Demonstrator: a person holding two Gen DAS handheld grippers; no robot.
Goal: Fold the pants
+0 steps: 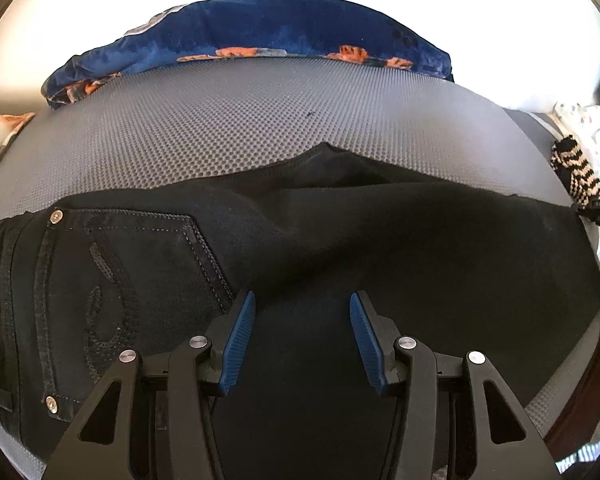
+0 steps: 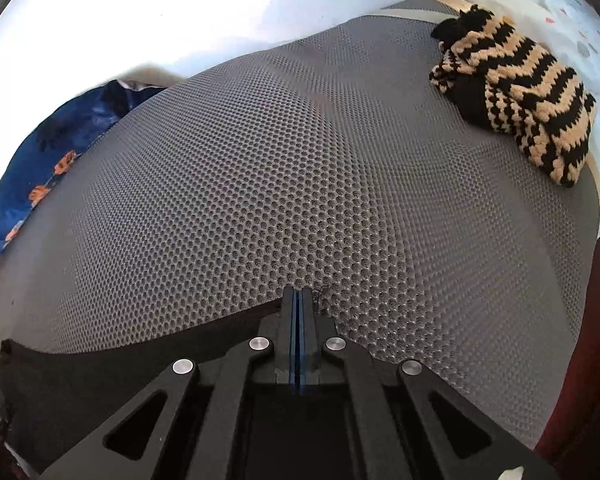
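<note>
Now the grey mat (image 2: 300, 168) spreads wide, black pants (image 1: 340, 232) lying lengthwise left to right across its near side. Left gripper (image 1: 302, 312) hovers over them, jaws apart, empty. Right gripper (image 2: 299, 300) is clamped tight at the pants' far-right corner; open mat ahead.
</note>
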